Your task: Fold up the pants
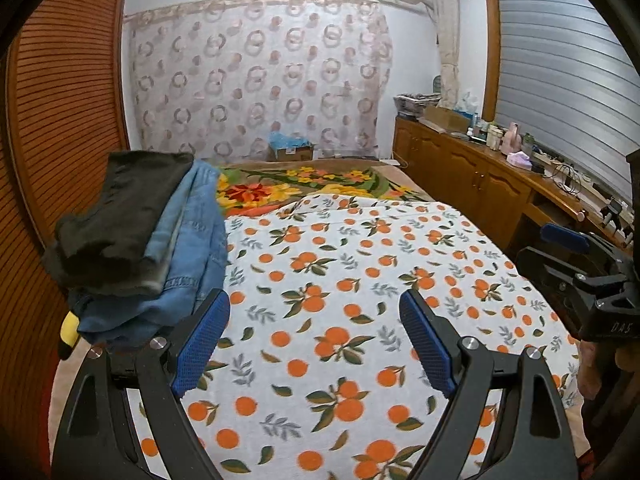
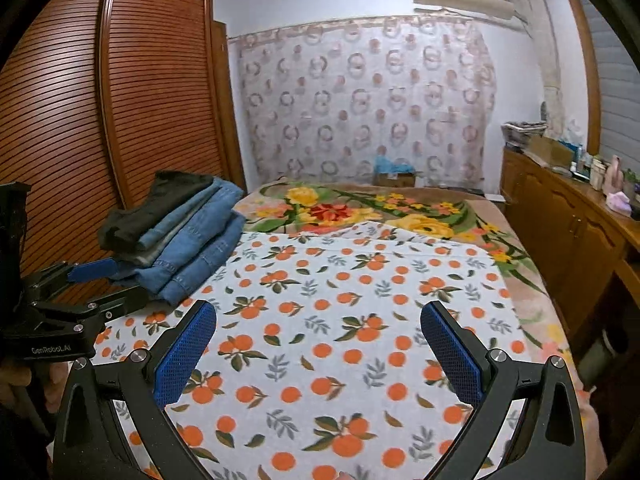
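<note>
- The stack of folded pants (image 1: 140, 240) sits at the left edge of the bed (image 2: 520, 280), against the slatted wardrobe (image 2: 120, 100); a black pair lies on top and several denim pairs beneath; its long axis runs away from the cameras toward the far wall, and its near end hangs a little over the bed's side.
- The left gripper (image 1: 314, 344) points forward and somewhat down over the orange-print blanket (image 1: 340, 260); its fingers (image 1: 200, 344) are spread wide with nothing between them; the stack lies up and to the left of them, just beside the left finger, so this hand is clearly the nearer one.
- In the right wrist view the left gripper's blue pad appears at the stack's near lower corner; whether it touches the denim cannot be told.
- The right gripper (image 2: 318, 356) hovers over the middle of the blanket, tilted gently down; its fingers (image 2: 452, 356) are likewise spread and empty; the stack lies well apart to its left, beyond the other hand.
- No unfolded pants show on the blanket; by judgement, any next pair must come from the stack.
</note>
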The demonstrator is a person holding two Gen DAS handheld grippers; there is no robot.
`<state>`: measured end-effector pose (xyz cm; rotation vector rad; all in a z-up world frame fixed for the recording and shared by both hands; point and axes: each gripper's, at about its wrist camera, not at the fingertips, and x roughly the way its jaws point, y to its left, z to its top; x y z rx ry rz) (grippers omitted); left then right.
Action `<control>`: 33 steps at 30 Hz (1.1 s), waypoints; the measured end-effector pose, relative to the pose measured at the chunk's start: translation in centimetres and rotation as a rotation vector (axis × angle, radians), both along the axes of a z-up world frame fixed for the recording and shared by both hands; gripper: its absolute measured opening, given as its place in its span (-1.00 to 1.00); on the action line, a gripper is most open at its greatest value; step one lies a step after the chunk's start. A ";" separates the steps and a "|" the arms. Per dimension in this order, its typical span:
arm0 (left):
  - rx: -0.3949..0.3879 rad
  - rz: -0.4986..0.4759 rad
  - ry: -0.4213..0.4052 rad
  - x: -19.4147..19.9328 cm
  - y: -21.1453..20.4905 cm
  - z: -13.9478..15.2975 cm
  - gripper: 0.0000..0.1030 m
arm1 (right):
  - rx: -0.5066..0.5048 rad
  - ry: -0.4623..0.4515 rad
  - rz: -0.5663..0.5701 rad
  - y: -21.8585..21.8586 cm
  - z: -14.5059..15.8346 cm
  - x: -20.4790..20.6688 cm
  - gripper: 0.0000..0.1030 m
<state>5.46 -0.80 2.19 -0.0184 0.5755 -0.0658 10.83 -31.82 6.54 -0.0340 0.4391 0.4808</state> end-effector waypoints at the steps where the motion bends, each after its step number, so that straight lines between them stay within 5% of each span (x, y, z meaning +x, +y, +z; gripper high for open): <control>1: 0.000 -0.002 -0.005 0.0 -0.3 0.4 0.69 | 0.000 -0.005 -0.005 -0.3 0.2 -0.2 0.98; 22: 0.010 0.011 -0.131 -2.7 -0.5 6.6 0.69 | 0.048 -0.143 -0.081 -2.7 3.9 -4.1 0.98; 33: 0.012 0.022 -0.154 -3.6 -0.1 7.3 0.69 | 0.058 -0.176 -0.091 -2.7 3.5 -4.9 0.98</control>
